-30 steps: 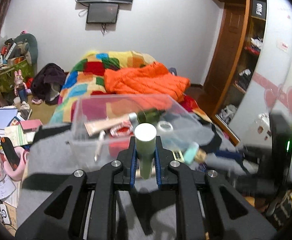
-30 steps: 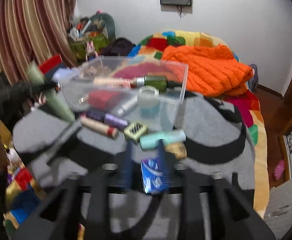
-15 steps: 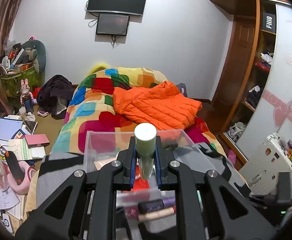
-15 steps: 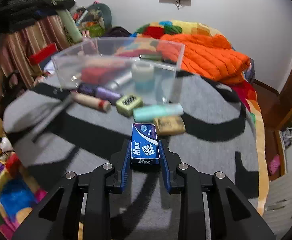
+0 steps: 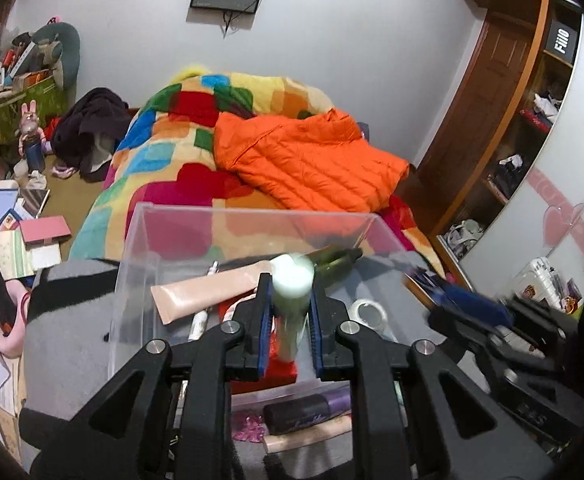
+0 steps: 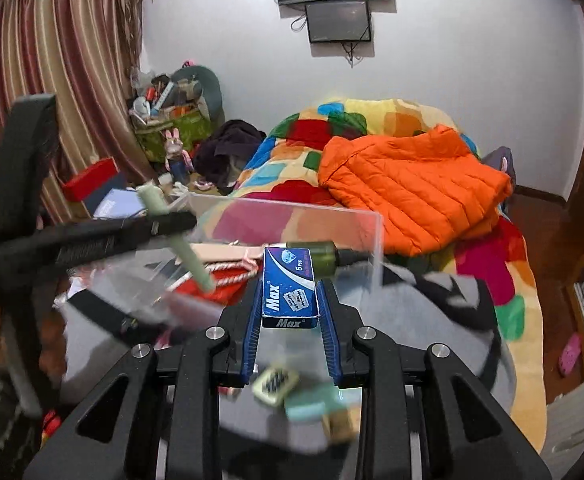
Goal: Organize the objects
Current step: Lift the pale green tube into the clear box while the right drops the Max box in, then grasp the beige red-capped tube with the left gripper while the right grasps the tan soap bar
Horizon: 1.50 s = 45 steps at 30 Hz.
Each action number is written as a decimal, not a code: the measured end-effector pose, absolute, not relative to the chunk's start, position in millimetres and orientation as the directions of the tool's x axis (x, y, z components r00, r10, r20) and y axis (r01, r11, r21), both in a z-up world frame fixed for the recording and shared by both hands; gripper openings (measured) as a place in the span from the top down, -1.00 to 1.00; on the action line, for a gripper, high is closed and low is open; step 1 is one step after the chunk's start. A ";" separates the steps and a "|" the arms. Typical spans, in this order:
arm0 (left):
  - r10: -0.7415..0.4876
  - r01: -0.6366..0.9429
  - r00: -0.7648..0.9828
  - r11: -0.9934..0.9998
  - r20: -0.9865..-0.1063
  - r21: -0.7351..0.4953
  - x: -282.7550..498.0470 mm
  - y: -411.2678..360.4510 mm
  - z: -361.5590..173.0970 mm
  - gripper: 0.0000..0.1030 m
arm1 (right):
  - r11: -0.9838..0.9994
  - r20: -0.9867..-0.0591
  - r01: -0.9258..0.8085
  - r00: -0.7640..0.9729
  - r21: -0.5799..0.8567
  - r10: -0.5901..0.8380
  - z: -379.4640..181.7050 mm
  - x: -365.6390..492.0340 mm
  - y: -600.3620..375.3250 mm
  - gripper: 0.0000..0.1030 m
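Observation:
My left gripper (image 5: 290,312) is shut on a pale green tube (image 5: 292,296) and holds it over the clear plastic box (image 5: 140,240). The tube also shows in the right wrist view (image 6: 184,248). My right gripper (image 6: 290,304) is shut on a blue "Max" box (image 6: 290,286) and holds it in the air at the near side of the clear box (image 6: 376,236). The clear box holds a peach tube (image 5: 204,292), a dark green bottle (image 5: 336,258), a tape roll (image 5: 368,312) and a red item (image 5: 252,372).
A purple tube (image 5: 308,410) lies on the grey and black blanket (image 5: 64,320) in front of the box. A yellow-green case (image 6: 274,384) and a mint tube (image 6: 312,408) lie below my right gripper. An orange jacket (image 6: 408,184) lies on the bed behind.
My right gripper has lifted the blue box off the blanket toward the clear box. My left gripper has moved forward and tilted down over the clear box with the green tube.

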<state>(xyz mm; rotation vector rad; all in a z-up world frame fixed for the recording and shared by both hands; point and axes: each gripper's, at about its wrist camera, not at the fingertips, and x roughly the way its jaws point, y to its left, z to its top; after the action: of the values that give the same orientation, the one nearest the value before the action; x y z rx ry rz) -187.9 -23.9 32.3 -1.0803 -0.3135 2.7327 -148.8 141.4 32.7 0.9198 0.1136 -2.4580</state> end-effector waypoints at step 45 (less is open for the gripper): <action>0.058 -0.039 -0.522 -0.998 -0.851 -0.044 -141.8 45.2 -46.8 -0.86 | -0.875 -0.795 0.485 -0.523 0.020 -0.308 -43.1 -122.6 204.1 -0.26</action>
<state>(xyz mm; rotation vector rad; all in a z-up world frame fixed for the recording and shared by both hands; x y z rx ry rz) -141.8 45.2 -46.8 -1.5069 -0.0293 2.6929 -122.6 204.1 -43.1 1.1884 0.2822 -2.3861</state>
